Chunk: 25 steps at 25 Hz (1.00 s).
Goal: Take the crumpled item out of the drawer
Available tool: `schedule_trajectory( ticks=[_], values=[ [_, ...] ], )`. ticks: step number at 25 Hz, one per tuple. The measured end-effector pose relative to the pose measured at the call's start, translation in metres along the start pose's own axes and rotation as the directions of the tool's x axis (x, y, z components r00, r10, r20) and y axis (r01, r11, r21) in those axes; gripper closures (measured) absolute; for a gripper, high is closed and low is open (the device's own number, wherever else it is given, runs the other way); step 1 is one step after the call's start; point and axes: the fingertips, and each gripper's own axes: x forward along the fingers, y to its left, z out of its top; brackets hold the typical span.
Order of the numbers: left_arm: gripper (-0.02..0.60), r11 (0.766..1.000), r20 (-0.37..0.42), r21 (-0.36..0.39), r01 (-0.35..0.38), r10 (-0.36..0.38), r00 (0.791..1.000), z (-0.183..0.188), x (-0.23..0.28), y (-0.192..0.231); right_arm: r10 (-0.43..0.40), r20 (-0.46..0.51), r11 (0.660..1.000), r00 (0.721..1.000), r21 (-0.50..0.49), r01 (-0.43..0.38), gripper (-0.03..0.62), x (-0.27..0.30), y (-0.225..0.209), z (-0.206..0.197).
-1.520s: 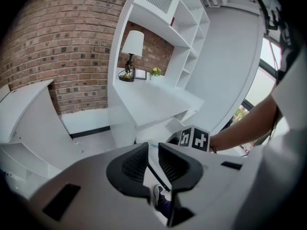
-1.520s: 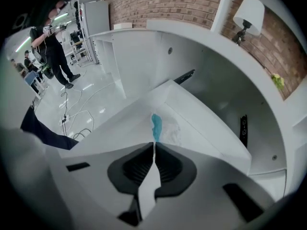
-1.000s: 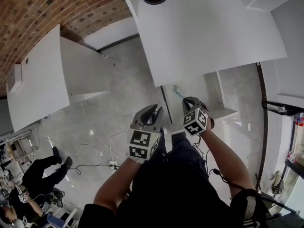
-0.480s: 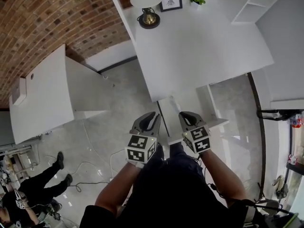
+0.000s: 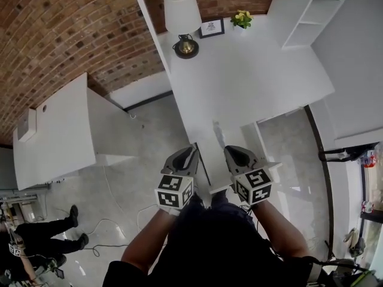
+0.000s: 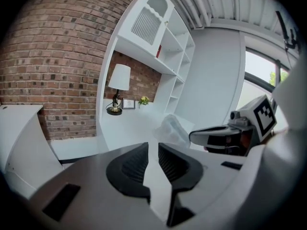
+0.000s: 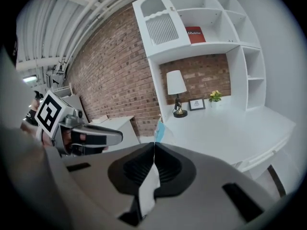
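Observation:
The crumpled item (image 5: 219, 134) is a pale, thin, see-through piece with a bluish edge. My right gripper (image 5: 230, 150) is shut on it, and it sticks up from the closed tips in the right gripper view (image 7: 158, 128). It hangs over the white pulled-out drawer (image 5: 209, 171) at the front edge of the white desk (image 5: 251, 82). My left gripper (image 5: 190, 151) hovers beside the drawer's left side, its jaws a narrow gap apart with nothing between them (image 6: 149, 145). From the left gripper view the crumpled item (image 6: 171, 129) shows just ahead of the right gripper (image 6: 211, 137).
A lamp (image 5: 182, 17), a small picture frame (image 5: 210, 27) and a yellow flower pot (image 5: 242, 18) stand at the desk's back by the brick wall. White shelves (image 5: 305, 11) rise at the right. Another white desk (image 5: 54, 130) stands left; a person (image 5: 36, 244) and cables (image 5: 114, 220) are on the floor.
Both grippers have drawn back from the desk toward the person's body, the right one keeping the crumpled item. The head view has lifted, so the lamp and desk back now show.

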Motion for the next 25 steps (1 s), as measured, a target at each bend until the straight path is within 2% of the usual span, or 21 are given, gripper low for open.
schedule_trajectory(
  ticks=[7, 13, 18, 25],
  values=[
    [0.518, 0.999, 0.091, 0.022, -0.025, 0.022, 0.996, 0.041, -0.011, 0.003, 0.03, 0.127, 1.0, 0.991, -0.003, -0.03, 0.589, -0.018, 0.013, 0.044],
    [0.518, 0.989, 0.172, 0.135, -0.064, 0.041, 0.984, 0.076, -0.024, -0.006, 0.012, 0.203, 1.0, 0.979, -0.002, -0.011, 0.589, -0.032, 0.006, 0.072],
    [0.518, 0.975, 0.26, 0.2, -0.098, 0.044, 0.965, 0.111, -0.042, -0.011, -0.016, 0.271, 0.999, 0.962, -0.024, 0.024, 0.589, -0.05, -0.003, 0.101],
    [0.518, 0.976, 0.376, 0.198, -0.09, 0.009, 0.927, 0.163, -0.075, -0.025, -0.029, 0.376, 0.998, 0.926, -0.041, 0.047, 0.589, -0.077, 0.001, 0.146]
  ],
)
